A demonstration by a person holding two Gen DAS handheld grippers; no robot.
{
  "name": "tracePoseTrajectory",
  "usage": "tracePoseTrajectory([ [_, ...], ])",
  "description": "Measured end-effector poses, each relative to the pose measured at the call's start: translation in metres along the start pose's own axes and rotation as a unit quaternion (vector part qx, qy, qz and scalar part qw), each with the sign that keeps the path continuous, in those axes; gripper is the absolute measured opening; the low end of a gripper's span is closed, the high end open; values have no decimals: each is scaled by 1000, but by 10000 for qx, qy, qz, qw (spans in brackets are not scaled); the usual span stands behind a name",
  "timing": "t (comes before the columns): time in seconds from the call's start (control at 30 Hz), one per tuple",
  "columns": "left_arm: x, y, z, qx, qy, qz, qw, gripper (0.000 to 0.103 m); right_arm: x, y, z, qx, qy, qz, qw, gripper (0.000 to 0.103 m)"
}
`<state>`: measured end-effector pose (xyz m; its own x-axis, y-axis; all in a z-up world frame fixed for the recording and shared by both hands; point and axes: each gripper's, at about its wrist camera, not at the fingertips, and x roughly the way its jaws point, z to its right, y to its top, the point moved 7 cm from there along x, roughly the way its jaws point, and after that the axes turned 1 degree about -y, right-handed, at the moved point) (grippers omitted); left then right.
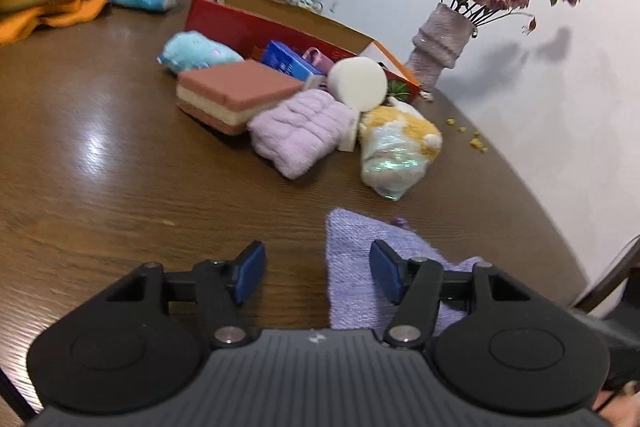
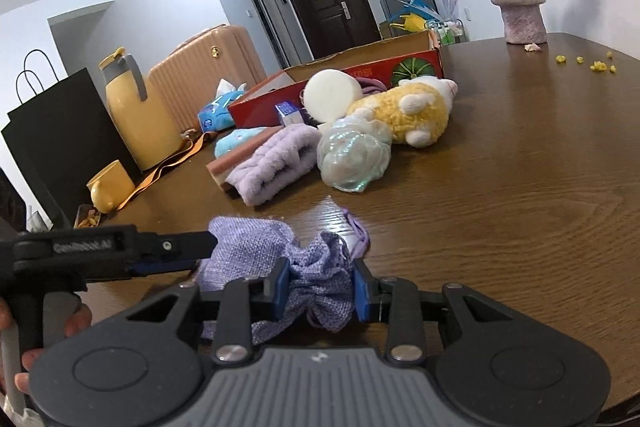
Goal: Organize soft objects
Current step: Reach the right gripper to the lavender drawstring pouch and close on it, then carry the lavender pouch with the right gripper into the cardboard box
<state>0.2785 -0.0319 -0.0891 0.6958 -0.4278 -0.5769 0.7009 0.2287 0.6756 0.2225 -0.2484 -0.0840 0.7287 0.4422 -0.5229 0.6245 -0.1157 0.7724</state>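
The right tongs [image 2: 320,293] are pinching the gathered neck of a small purple woven pouch [image 2: 256,247], the blue pads pressing into the bunched cloth from both sides. The pouch is lying on the brown wooden table [image 2: 520,207], its body spreading out to the left of those tongs. The left tongs [image 1: 318,273] are standing apart with nothing squeezed between them; their right finger is hovering over the pouch [image 1: 352,267], and from the other side they are reaching in level at the pouch's left edge.

Beyond both tongs a heap of soft things is sitting near a red cardboard box [image 2: 360,75]: a folded lilac towel [image 1: 298,133], a stacked pink and cream sponge [image 1: 236,93], a white foam round [image 1: 358,83], a yellow plush toy [image 2: 412,111], a shiny mesh puff [image 2: 352,157] and a blue plush toy [image 1: 196,51]. A vase of dried roses [image 1: 438,45] is standing further back to the right.
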Motion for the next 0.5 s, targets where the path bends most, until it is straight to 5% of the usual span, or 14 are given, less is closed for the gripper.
tracePoseTrajectory([
  [0.07, 2, -2, 2, -73, -144, -4, 9999, 57, 1, -1, 0, -41, -44, -10, 10000, 31],
  [0.13, 2, -3, 4, -115, -258, 16, 9996, 39, 3, -1, -1, -72, -66, 9, 10000, 31],
  [0.17, 3, -3, 6, -135, -392, -12, 9991, 21, 3, 0, -1, -57, -28, 10, 10000, 31],
  [0.27, 3, -1, 7, -88, -372, -17, 9993, 8, 4, 2, -3, -57, 5, 33, 10000, 31],
  [0.5, -9, 39, 16, 327, -346, 370, 9982, 5, 9, 37, -16, -38, 257, 229, 9994, 31],
])
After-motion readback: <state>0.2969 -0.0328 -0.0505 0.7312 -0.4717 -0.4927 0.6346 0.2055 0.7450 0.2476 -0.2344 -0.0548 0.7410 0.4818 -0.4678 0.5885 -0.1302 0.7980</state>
